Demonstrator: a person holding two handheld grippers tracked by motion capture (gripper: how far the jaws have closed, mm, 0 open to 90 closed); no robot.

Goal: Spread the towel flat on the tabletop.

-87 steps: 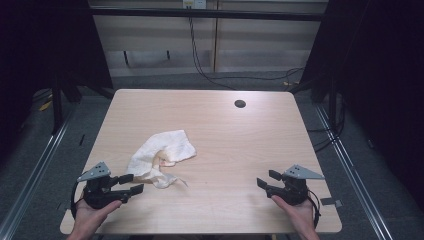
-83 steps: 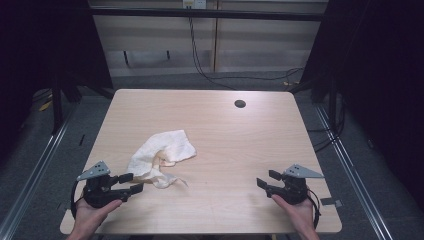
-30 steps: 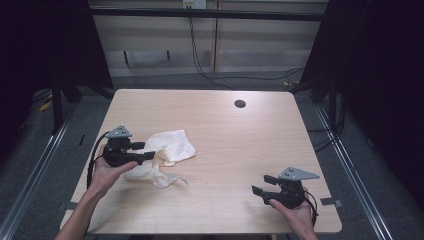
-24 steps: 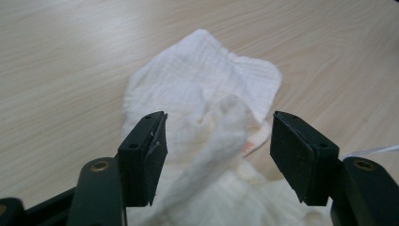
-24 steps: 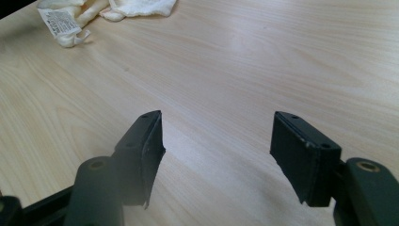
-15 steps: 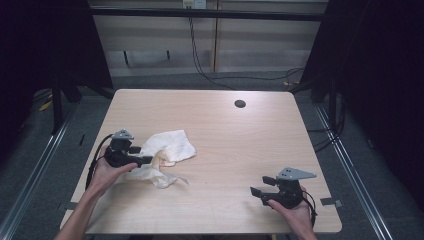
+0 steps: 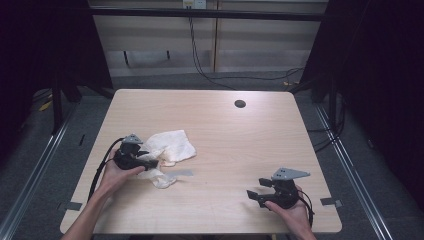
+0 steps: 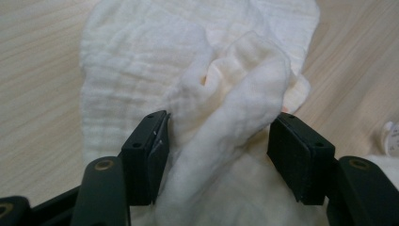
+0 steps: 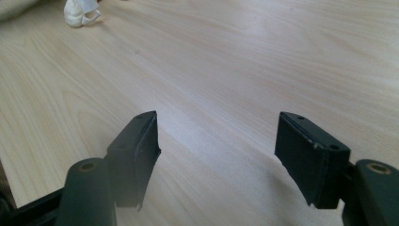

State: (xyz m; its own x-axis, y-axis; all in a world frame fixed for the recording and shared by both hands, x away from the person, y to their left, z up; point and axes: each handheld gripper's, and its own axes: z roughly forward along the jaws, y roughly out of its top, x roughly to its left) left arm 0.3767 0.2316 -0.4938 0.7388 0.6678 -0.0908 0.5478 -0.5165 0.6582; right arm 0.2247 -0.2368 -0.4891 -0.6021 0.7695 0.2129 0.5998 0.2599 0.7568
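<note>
Left gripper [image 7: 150,163]: held in the left hand [image 7: 116,175], forearm reaching in from the near edge, jaws pointing away to the right; they have just been closing, with cloth [image 8: 221,117] bunched between them, the pads beside its folds. Right gripper [image 7: 256,192]: cradled low in the right hand [image 7: 290,210], jaws spread wide, nothing between them, pointing left.

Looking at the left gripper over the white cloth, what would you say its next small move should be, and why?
Probably close the left gripper on the raised fold of the white cloth. Its jaws have just been closing, the fold already sits between them, and the pads do not yet seem to pinch it. The right gripper waits open over bare table.
</note>
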